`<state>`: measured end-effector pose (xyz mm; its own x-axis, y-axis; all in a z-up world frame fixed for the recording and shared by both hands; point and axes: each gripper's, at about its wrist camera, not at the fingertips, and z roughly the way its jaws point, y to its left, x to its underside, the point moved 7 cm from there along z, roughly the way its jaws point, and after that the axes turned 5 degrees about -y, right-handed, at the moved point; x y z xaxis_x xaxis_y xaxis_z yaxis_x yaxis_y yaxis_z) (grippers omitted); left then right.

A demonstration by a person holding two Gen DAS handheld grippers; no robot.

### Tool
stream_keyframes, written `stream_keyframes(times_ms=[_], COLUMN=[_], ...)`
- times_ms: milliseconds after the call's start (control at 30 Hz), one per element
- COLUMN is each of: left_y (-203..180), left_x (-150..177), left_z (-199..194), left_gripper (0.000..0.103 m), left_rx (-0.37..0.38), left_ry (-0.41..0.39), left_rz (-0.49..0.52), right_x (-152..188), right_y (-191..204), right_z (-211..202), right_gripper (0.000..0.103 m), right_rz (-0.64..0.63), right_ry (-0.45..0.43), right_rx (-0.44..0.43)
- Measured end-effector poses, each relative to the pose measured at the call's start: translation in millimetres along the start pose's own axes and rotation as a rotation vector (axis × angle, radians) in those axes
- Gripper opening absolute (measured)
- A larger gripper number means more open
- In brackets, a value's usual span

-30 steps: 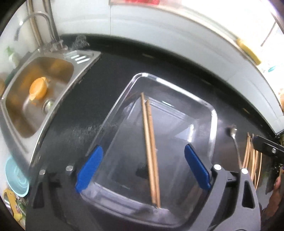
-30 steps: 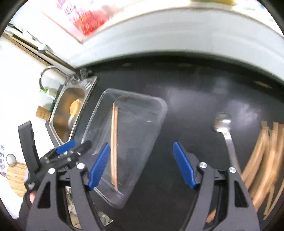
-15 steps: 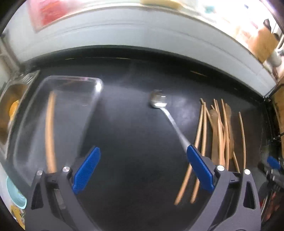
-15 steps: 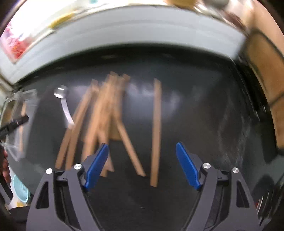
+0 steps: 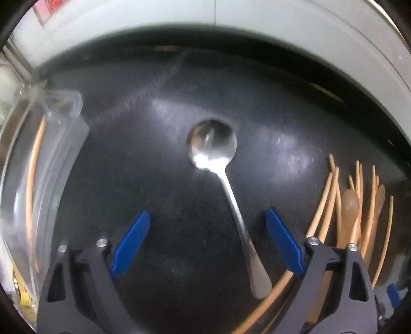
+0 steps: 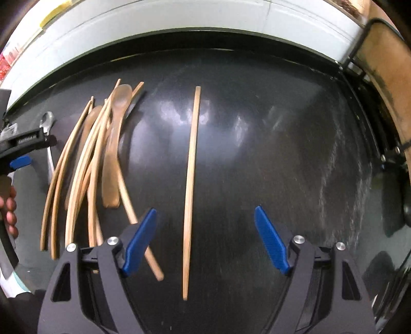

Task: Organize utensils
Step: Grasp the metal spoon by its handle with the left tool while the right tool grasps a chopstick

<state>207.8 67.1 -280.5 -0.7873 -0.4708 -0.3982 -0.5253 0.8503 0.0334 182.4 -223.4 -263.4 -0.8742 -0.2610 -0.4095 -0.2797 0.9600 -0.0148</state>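
Observation:
A metal spoon (image 5: 223,185) lies on the black counter (image 5: 154,154), its handle running between the fingers of my open, empty left gripper (image 5: 208,241). A clear plastic box (image 5: 51,154) at the left holds wooden chopsticks (image 5: 32,164). A pile of wooden chopsticks and wooden spoons (image 5: 354,205) lies at the right. In the right wrist view, one single chopstick (image 6: 191,179) lies between the fingers of my open, empty right gripper (image 6: 205,239). The pile (image 6: 97,159) is to its left, and the metal spoon (image 6: 48,136) shows beyond it beside the left gripper (image 6: 20,149).
A white tiled wall (image 6: 179,23) runs along the back of the counter. A dark metal rack (image 6: 372,77) stands at the right edge. A dark round object (image 6: 408,203) sits at the far right.
Both grippers have swung right, away from the box. The left one now hovers over the metal spoon, closer to it. The right one has come down nearer the single chopstick.

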Motion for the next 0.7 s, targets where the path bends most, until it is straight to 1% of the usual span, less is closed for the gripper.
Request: stream_keyframes(times_ms=[133,167,200,233,267,300,367,400,433,467,500,533,567,600,633,667,700], left_y=[-7,-4,-5,-6,-5,-6,-7,-5,-6,-9,-12,-12,-12,-11,-10,-9,-4], left_x=[-1,-1,-2,-2,-3,-2,-1,-1,0,0,0,1,1,1,2,2,2], left_z=[0,0,0,-2,-4,-5,-11,-12,-12,-13,-14,-13,-13,-14,-16,-18,-18], left_gripper=[0.089,0.088,0.083,0.075,0.07,0.061,0.055,0.048,0.036,0.027,0.012,0.005,0.005,0.004,0.004,0.003,0.003], left_rx=[0.001,0.0,0.0,0.0,-0.001,-0.001,-0.008,-0.012,-0.016,-0.015,-0.019,-0.018,-0.014,-0.007,0.004,0.014,0.029], left_ry=[-0.039,-0.044,-0.048,-0.055,-0.059,-0.061,-0.074,-0.085,-0.092,-0.098,-0.099,-0.098,-0.095,-0.091,-0.082,-0.075,-0.072], left_rz=[0.001,0.0,-0.003,-0.005,-0.007,-0.008,-0.01,-0.012,-0.008,-0.001,0.012,0.016,0.006,-0.002,-0.008,-0.005,0.002], right_x=[-9,-12,-14,-16,-18,-17,-17,-18,-18,-19,-21,-22,-23,-23,-24,-24,-24], right_y=[3,3,3,4,4,5,4,4,3,2,1,1,4,8,12,17,20], right_z=[18,20,20,20,20,19,18,18,18,18,20,19,18,18,16,14,13], right_gripper=[0.07,0.07,0.07,0.07,0.07,0.07,0.07,0.07,0.07,0.07,0.068,0.063,0.061,0.054,0.042,0.032,0.013], right_rz=[-0.012,-0.015,-0.02,-0.026,-0.031,-0.03,-0.021,-0.015,-0.01,-0.004,0.001,0.006,-0.006,-0.016,-0.031,-0.044,-0.053], right_ry=[0.015,0.007,0.003,0.002,-0.001,-0.002,0.0,0.001,0.002,0.004,0.005,0.005,0.005,0.006,0.007,0.007,0.011], right_rx=[0.027,0.028,0.038,0.036,0.031,0.029,0.018,0.012,0.006,-0.001,-0.011,-0.026,-0.03,-0.037,-0.044,-0.053,-0.057])
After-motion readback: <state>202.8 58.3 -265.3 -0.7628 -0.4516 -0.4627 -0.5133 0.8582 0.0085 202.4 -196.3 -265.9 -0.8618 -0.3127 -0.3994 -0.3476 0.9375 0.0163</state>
